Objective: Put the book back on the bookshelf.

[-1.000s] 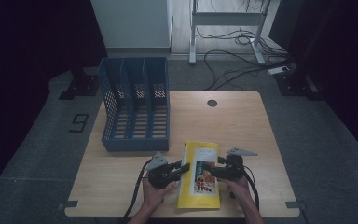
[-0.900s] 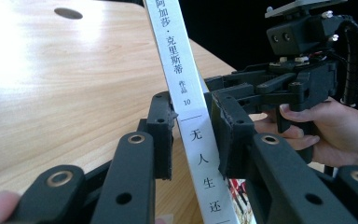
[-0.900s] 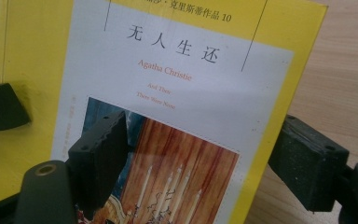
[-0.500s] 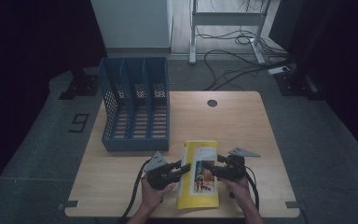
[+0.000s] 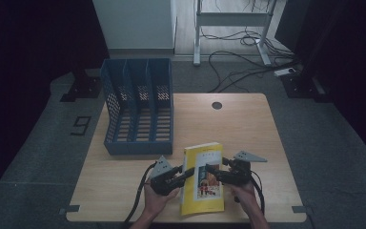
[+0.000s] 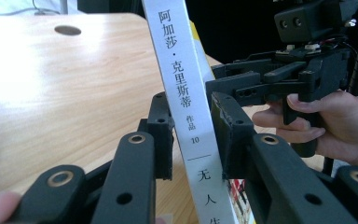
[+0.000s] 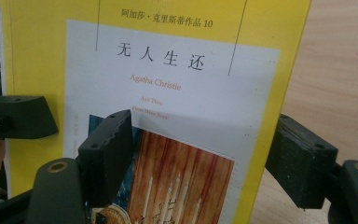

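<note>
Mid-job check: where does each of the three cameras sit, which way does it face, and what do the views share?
High view: above the person's side, facing forward and down on the table, file rack and both hands.
Left gripper view: rides the left hand-held gripper, its jaws on the yellow book's white spine; the right hand-held gripper and its hand lie beyond.
Right gripper view: rides the right hand-held gripper, jaws apart at the book's front cover.
Shared: all three show the book.

Wooden table (image 5: 248, 129) bears blue file rack (image 5: 138, 112).
</note>
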